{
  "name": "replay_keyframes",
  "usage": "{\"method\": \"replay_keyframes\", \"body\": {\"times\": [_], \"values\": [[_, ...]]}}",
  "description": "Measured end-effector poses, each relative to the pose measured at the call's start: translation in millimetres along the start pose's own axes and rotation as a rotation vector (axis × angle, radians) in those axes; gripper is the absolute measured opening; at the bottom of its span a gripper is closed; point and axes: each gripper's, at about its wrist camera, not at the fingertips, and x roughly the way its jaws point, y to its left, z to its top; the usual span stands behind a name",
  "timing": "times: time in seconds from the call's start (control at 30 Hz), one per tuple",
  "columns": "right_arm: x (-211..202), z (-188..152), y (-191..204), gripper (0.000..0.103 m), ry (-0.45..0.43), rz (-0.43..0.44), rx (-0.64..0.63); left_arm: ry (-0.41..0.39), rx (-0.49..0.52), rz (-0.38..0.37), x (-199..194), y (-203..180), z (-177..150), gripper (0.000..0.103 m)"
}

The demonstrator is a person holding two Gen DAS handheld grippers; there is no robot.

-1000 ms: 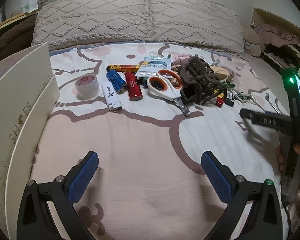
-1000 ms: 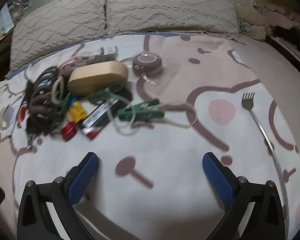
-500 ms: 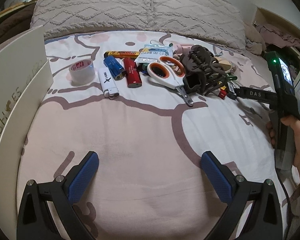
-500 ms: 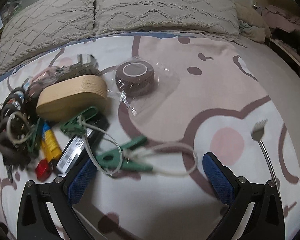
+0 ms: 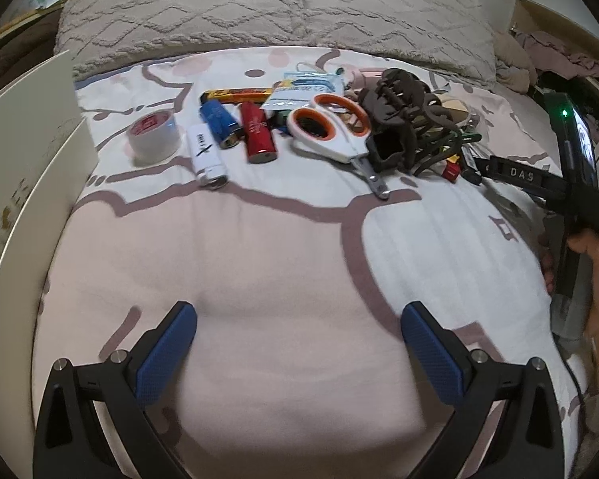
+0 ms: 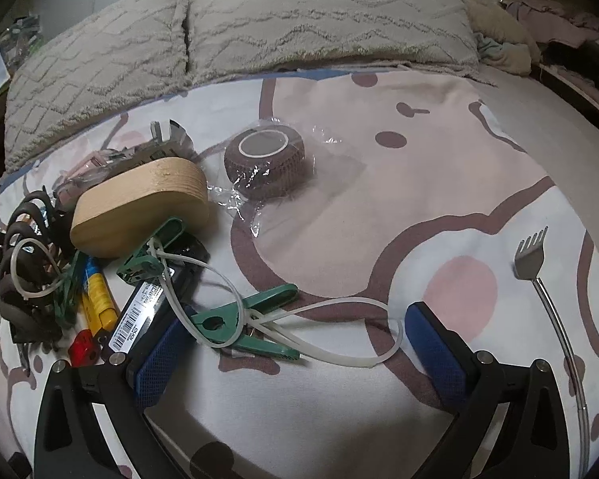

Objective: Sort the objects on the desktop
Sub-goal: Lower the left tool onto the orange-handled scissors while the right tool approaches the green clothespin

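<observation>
Left view: your left gripper (image 5: 297, 353) is hanging wide and empty over bare sheet; the scissors (image 5: 331, 131) and lighters are lying at twelve o'clock, the box wall (image 5: 24, 151) crowding nine.

Right view: your right gripper (image 6: 295, 355) is spreading wide around the green clip (image 6: 245, 321), so closing looks next; open sheet is waiting at two o'clock, the back scratcher (image 6: 547, 303) at three

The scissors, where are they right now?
In the left wrist view, the scissors lie right of centre on the bedsheet, between the red lighter and the brown hair clip.

Green clip (image 6: 251, 321) between spread blue pads (image 6: 157, 359)
</observation>
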Motion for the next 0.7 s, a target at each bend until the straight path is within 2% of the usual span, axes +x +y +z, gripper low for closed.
{"method": "replay_keyframes", "body": {"times": [0.1, 0.2, 0.4, 0.47, 0.53, 0.6, 0.7], "values": [[-2.6, -1.2, 0.1, 0.102, -0.022, 0.002, -0.004, 0.012, 0.042, 0.018, 5.6, -11.9, 6.7, 0.103], [-5.8, -1.8, 4.7, 0.093, -0.046, 0.002, -0.025, 0.016, 0.095, 0.019, 9.9, -25.5, 12.9, 0.103], [-13.3, -5.8, 16.0, 0.068, -0.085, 0.002, -0.089, 0.044, 0.071, -0.029, 23.2, -27.8, 33.7, 0.103], [-14.9, -6.9, 20.0, 0.057, -0.092, 0.011, -0.110, 0.036, 0.050, -0.047, 26.1, -27.7, 42.9, 0.100], [-15.7, -7.4, 23.0, 0.052, -0.096, 0.014, -0.126, 0.009, 0.013, -0.078, 28.4, -26.0, 53.8, 0.093], [-15.9, -7.3, 24.0, 0.050, -0.099, 0.016, -0.132, -0.002, -0.026, -0.102, 33.7, -24.2, 65.3, 0.087], [-15.6, -7.3, 22.1, 0.049, -0.099, 0.030, -0.123, -0.012, -0.030, -0.077, 42.5, -25.5, 75.5, 0.077]]}}
